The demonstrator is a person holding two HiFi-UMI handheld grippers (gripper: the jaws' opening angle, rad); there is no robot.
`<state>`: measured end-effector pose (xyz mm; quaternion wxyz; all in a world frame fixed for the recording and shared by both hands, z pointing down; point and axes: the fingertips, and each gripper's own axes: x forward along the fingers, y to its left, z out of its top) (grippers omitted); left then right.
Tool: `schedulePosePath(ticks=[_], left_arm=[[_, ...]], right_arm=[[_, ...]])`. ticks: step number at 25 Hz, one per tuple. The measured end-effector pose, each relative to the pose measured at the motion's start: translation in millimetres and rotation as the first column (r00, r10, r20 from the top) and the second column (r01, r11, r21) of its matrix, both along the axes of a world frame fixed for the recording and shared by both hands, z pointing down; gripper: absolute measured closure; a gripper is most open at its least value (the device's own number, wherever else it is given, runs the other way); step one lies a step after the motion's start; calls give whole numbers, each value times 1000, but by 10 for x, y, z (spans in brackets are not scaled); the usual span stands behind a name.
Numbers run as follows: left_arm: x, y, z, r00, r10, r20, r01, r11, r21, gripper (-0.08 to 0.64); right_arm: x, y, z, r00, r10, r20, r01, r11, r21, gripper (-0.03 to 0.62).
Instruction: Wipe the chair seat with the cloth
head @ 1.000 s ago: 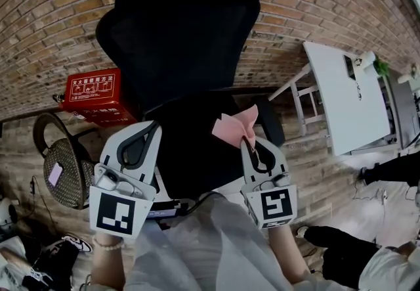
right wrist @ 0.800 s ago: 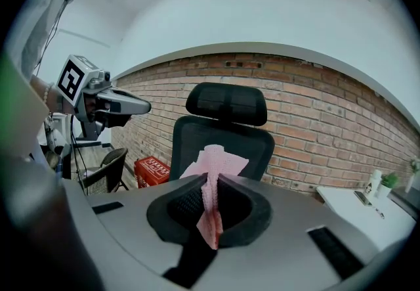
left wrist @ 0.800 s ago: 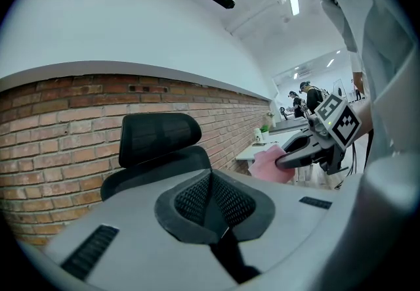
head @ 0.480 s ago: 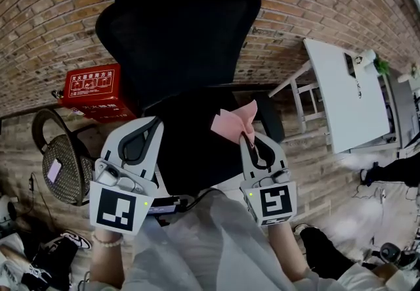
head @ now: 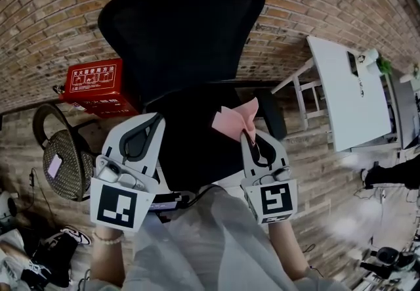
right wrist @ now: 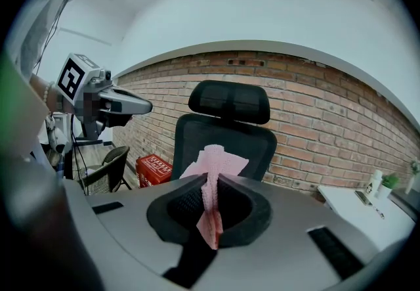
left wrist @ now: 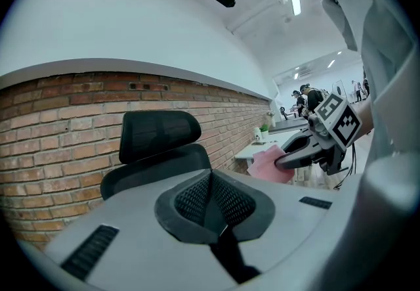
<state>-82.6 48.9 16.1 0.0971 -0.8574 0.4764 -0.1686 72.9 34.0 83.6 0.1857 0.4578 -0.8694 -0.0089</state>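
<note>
Right gripper view: right gripper (right wrist: 209,184) jaws clamped on pink cloth (right wrist: 220,159)

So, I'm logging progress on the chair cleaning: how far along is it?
Done: the pink cloth has been picked up and is pinched in the shut jaws of the right gripper. In hand: the cloth is held out over the black chair seat, apparently above it rather than on it. Left: the wiping itself, since no contact with the seat shows. The left gripper is shut and empty.
</note>
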Motion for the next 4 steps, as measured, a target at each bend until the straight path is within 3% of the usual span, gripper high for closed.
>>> schedulePosePath(ticks=[4], left_arm=[[-35,28,36,1000,-1,2,1,1000,1,541]], right_arm=[[-37,28,34,1000,0,-2,0,1000,0,537]])
